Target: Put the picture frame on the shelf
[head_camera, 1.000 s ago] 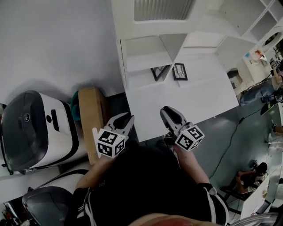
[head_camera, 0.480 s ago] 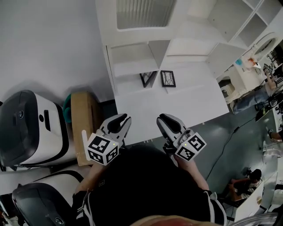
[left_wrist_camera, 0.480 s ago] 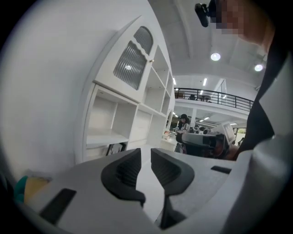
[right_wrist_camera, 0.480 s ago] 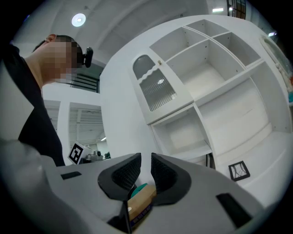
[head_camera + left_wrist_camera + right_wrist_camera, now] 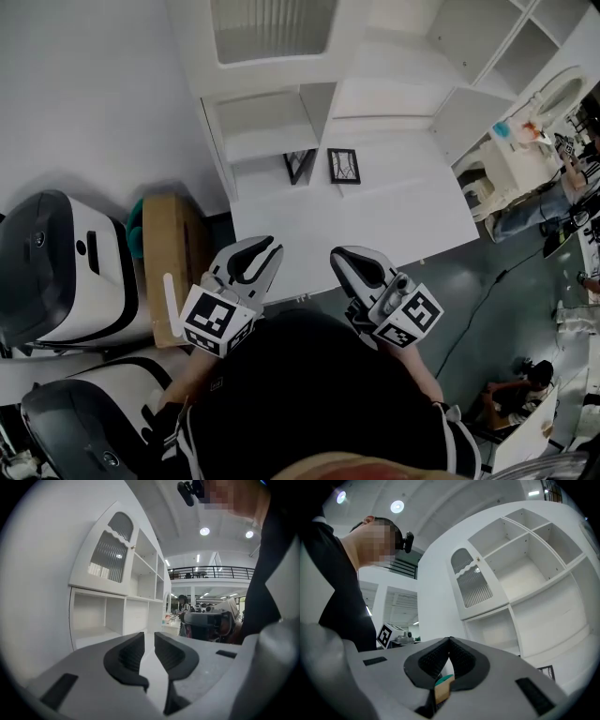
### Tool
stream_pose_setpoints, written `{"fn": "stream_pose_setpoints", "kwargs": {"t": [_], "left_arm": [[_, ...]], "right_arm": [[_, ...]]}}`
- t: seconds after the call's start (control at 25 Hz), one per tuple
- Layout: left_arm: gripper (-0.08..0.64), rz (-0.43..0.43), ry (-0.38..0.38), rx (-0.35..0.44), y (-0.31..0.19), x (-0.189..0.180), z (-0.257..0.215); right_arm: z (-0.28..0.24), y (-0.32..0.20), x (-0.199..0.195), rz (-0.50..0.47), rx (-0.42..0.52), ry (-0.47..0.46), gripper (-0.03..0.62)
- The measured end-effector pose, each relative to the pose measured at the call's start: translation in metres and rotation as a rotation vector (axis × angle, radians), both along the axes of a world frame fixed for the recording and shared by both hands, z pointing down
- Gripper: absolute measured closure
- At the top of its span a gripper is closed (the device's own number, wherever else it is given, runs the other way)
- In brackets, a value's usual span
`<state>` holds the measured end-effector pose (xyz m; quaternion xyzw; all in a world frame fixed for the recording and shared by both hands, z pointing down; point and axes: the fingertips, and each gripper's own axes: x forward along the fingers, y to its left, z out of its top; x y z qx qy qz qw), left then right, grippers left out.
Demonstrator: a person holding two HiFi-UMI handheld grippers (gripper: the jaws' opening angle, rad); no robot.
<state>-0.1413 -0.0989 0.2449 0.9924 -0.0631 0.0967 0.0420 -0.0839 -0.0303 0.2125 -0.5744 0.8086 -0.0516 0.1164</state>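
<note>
A black picture frame [image 5: 343, 166] stands on the white desk [image 5: 394, 220], in front of the white shelf unit [image 5: 267, 122]. A second dark frame [image 5: 300, 165] leans in the shelf's lowest opening. Both grippers hover at the desk's near edge, well short of the frames. My left gripper [image 5: 265, 251] [image 5: 149, 637] has a gap between its jaws and nothing in it. My right gripper [image 5: 339, 258] [image 5: 450, 640] has just been closing; its tips now meet, with nothing between them. The right gripper view catches a frame [image 5: 547, 671] low at the right.
A cardboard box [image 5: 167, 258] stands left of the desk, and beyond it two white-and-black machines [image 5: 56, 272]. More white furniture [image 5: 525, 150] and open shelving [image 5: 478, 37] lie to the right. A person [image 5: 511, 394] sits on the floor at lower right.
The right gripper's jaws have gone from parted to closed. Both grippers have risen and look larger, and the desk with its frames has shifted left in the head view.
</note>
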Motion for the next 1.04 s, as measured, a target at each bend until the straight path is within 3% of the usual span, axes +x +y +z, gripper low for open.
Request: {"fn": "stream_pose_setpoints", "kwargs": {"t": [1.04], "left_arm": [[0.488,0.033,-0.011,-0.026,0.017,0.029,0.005]], "right_arm": [[0.025,0.017,0.032,0.055,-0.052,-0.018,0.574]]}}
